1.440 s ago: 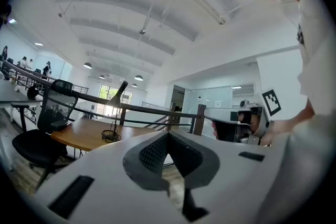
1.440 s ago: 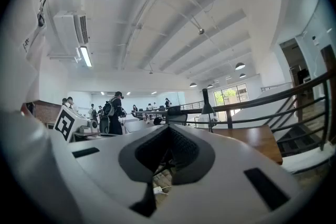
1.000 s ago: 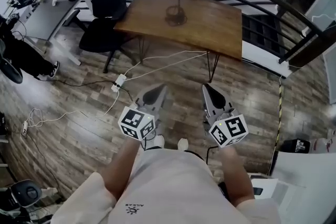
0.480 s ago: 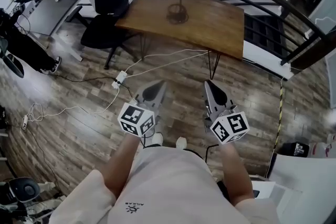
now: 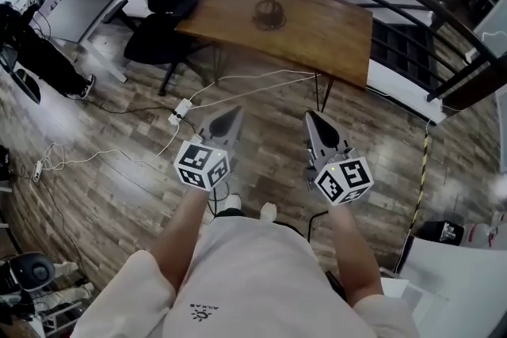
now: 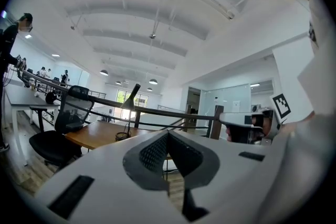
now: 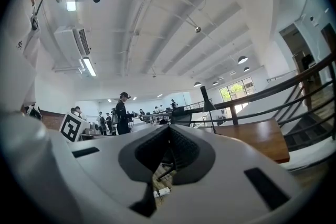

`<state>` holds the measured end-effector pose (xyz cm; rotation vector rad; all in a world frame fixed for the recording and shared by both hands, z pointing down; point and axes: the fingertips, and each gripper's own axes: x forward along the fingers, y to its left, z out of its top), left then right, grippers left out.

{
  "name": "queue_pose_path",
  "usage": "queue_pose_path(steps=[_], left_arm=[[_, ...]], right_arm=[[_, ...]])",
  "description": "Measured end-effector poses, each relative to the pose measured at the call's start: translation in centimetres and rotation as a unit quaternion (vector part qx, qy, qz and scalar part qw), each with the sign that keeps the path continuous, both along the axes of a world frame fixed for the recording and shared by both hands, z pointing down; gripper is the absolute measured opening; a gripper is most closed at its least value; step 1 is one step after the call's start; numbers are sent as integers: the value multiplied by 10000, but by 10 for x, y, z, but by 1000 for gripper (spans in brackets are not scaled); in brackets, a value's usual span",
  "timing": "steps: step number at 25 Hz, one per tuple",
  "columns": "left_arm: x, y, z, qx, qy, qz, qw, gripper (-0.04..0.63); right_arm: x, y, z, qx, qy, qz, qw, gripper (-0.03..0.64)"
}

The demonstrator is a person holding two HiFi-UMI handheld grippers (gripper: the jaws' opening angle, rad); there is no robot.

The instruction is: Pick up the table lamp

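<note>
Black table lamp (image 5: pixel 269 10) stands on a wooden surface (image 5: pixel 333 28). Well short of it, the left gripper (image 5: pixel 228 121) and right gripper (image 5: pixel 319 127) hover, fingers closed and empty.

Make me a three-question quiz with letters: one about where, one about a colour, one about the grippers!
1. Where is the lamp? A on the floor; B on the wooden table; C on the railing.
2. What colour is the chair? A red; B white; C black.
3. How are the left gripper and right gripper? A both shut, empty; B both open; C shut on the lamp.
Answers: 1 B: its base sits on the tabletop. 2 C: seat and back are black. 3 A: both pairs of jaws meet on nothing.
</note>
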<state>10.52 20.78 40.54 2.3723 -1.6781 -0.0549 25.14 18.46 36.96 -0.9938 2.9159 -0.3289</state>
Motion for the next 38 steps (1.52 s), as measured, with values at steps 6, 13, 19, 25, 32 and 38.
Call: queue_pose_path(steps=[6, 13, 19, 25, 32, 38], left_arm=[[11, -8, 0, 61, -124, -124, 9998, 8], [11, -17, -8, 110, -102, -211, 9997, 8], [0, -29, -4, 130, -85, -242, 9996, 8], [-28, -57, 6, 113, -59, -177, 9998, 8], [-85, -119, 15, 60, -14, 25, 10000, 8], [-133, -176, 7, 211, -19, 404, 9990, 8]], right_arm=[[16, -16, 10, -30, 16, -73, 10000, 17], [10, -28, 6, 8, 33, -187, 9998, 17], [-3, -36, 5, 95, 98, -195, 9997, 17], [-33, -64, 14, 161, 222, -170, 9995, 17], [-90, -122, 23, 12, 97, 25, 9999, 17], [-138, -172, 17, 191, 32, 237, 9995, 17]])
